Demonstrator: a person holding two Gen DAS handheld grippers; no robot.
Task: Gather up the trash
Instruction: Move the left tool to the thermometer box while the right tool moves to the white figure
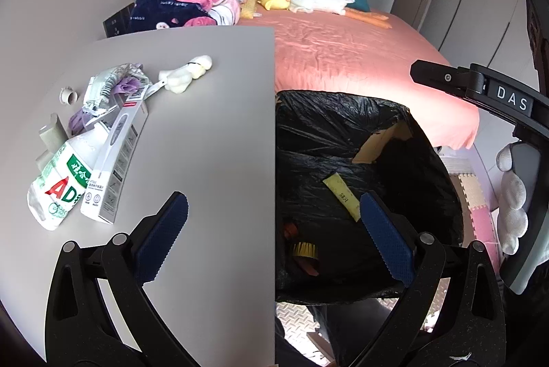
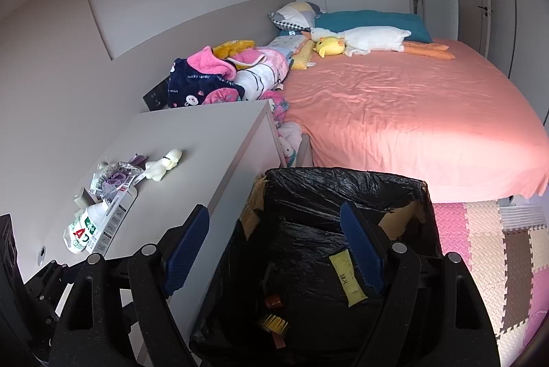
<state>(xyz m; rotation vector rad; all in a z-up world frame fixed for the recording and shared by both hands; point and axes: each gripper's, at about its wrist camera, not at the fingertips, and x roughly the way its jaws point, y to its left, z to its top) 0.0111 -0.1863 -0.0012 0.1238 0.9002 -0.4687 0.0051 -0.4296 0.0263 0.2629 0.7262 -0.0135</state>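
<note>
Left gripper (image 1: 274,226): jaws wide, nothing between.
Right gripper (image 2: 278,247): wide, empty, above bin bag (image 2: 308,192).
Trash: bottle (image 1: 56,192), carton (image 1: 115,161), wrappers (image 1: 109,89) on table (image 1: 212,127).
Risk: carton propped across bottle; careless grab could knock both away.

White letters "DAS" are printed on a black plate of the right gripper (image 1: 511,97), seen at the right edge of the left wrist view. Large red letters "AD" are shown on the crumpled white and green bottle (image 1: 60,185) lying on the table (image 1: 212,113). Small white lettering on the navy garment (image 2: 202,82) on the bed and print on the grey and white box (image 1: 115,164) cannot be read.
</note>
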